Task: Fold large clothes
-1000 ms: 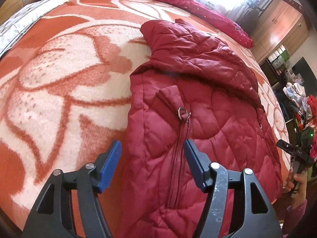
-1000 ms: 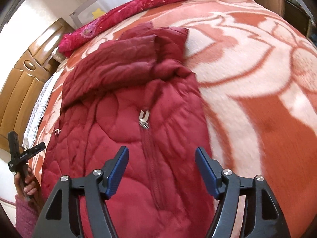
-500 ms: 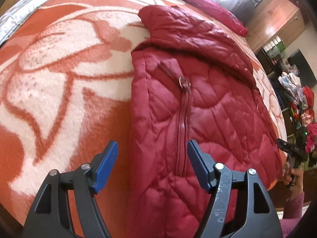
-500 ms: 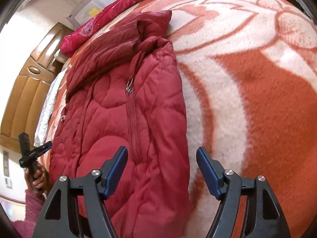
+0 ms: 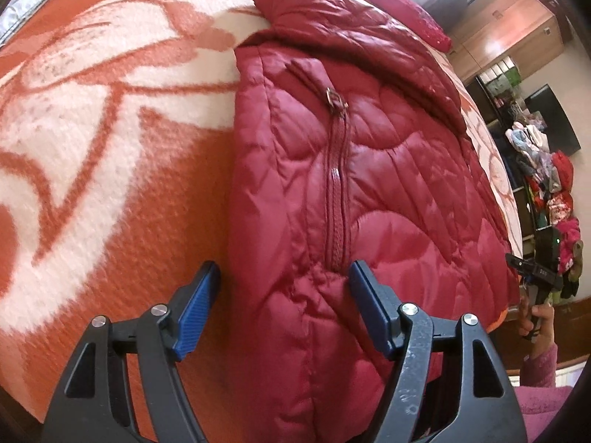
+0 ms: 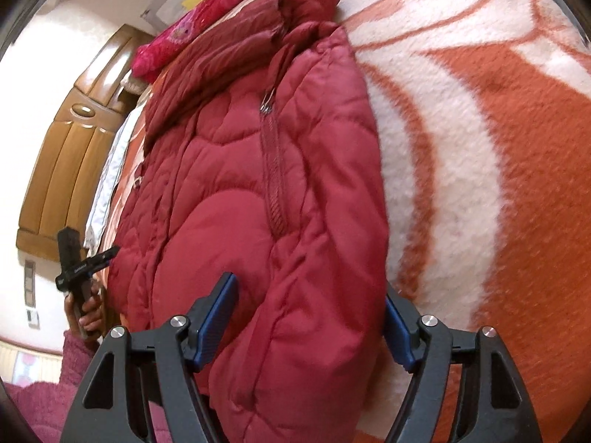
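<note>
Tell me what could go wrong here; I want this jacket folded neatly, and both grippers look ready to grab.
1. Both grippers, left and right, straddle the puffy jacket near its edges; shallow bites could slip off the slick fabric.
2. The pocket zipper lies by the left gripper; a pad might snag it.
3. The folded-in sleeve could spill loose when lifted.

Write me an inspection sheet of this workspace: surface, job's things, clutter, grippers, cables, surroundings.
Surface: bed blanket, orange and white floral pattern.
Job's things: red quilted jacket lying flat, partly folded, pocket zipper closed.
Clutter: crimson cover along the far edge.
Grippers: left hand-held gripper open, straddling the jacket's near left edge; right hand-held gripper open, astride the near right edge.
Cables: nothing seen.
Surroundings: wooden headboard, wooden wardrobe, pile of clothes beside the bed.
</note>
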Motion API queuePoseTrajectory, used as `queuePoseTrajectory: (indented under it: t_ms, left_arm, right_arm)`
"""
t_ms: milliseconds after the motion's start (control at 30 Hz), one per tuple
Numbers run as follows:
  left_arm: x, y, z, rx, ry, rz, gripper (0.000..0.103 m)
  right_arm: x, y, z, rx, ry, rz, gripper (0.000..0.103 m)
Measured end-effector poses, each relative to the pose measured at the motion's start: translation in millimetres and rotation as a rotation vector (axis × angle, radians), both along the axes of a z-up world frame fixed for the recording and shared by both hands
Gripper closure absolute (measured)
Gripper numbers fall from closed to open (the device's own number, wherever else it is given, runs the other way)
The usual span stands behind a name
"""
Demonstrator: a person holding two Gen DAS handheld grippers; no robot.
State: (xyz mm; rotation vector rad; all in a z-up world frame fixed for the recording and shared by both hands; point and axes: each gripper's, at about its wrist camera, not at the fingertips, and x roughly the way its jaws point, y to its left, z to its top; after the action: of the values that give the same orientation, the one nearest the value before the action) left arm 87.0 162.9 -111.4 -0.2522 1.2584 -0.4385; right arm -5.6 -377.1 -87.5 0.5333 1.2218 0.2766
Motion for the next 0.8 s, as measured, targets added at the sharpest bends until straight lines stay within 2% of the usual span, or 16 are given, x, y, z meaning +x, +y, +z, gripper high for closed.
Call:
queuePoseTrajectory:
  t_ms: [233,367,433,500,533,600,633,700,800]
  left_arm:
    - [-13,3,-6,-0.070,0.008,-0.020,0.021]
    - [-18,-1,-8,-0.115,0.017,-0.042,0.021]
    - [-21,-7,-6,-0.125,0.011,-0.062,0.021]
    - [-25,-15,-4,-0.130,0.002,-0.093,0.022]
    - [-27,-20,-4,-0.129,-0.001,-0.108,0.028]
    - [-32,-29,-3,-0.105,-0.014,-0.136,0.035]
    - [-33,-31,-2,-0.099,-0.019,-0.144,0.047]
    - [-35,-33,0,-0.111,-0.022,-0.155,0.062]
    - [-36,-30,5,-0.122,-0.035,-0.150,0.075]
  right_arm:
    - [-10,-5,-6,0.075,-0.004,0.008,0.029]
    - [-15,-4,-13,0.103,-0.011,0.013,0.032]
    - [-17,-4,-14,0.112,-0.016,0.009,0.035]
    - [-20,-3,-15,0.118,-0.018,0.015,0.043]
    - [-22,-1,-15,0.122,-0.016,0.021,0.048]
    - [-23,3,-16,0.125,-0.013,0.039,0.052]
    - [-25,5,-16,0.123,-0.014,0.046,0.055]
    - [-25,7,-15,0.119,-0.019,0.057,0.059]
    - [-25,9,-11,0.123,-0.037,0.064,0.068]
